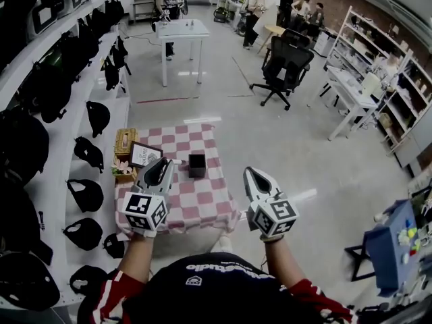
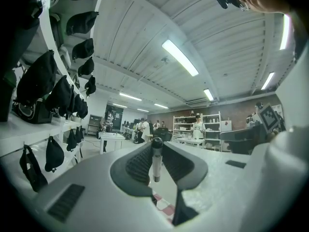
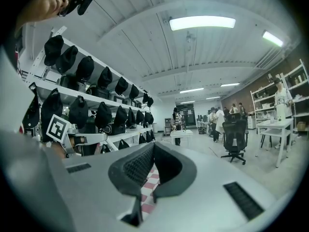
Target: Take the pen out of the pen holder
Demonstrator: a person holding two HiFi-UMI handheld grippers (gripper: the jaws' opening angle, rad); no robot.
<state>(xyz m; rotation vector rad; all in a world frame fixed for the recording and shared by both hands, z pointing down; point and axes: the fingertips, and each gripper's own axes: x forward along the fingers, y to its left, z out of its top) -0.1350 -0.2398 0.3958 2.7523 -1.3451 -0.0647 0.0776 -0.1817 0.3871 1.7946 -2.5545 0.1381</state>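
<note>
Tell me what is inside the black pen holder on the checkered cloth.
Looking down into the pen holder, only its dark hollow shows; nothing sticks out. Its shaded bottom cannot be made out. The pen is clamped in the left claw.

Checked cloth [image 1: 202, 201] mid-floor; frame [image 1: 144, 155] at its far-left corner, wicker box [image 1: 125, 142] just beside; black bags [image 1: 98, 117] along L shelves [image 1: 57, 187]; office chair [image 1: 287, 65], white table [image 1: 182, 31] beyond; ppl [image 1: 270, 5] at back.
</note>
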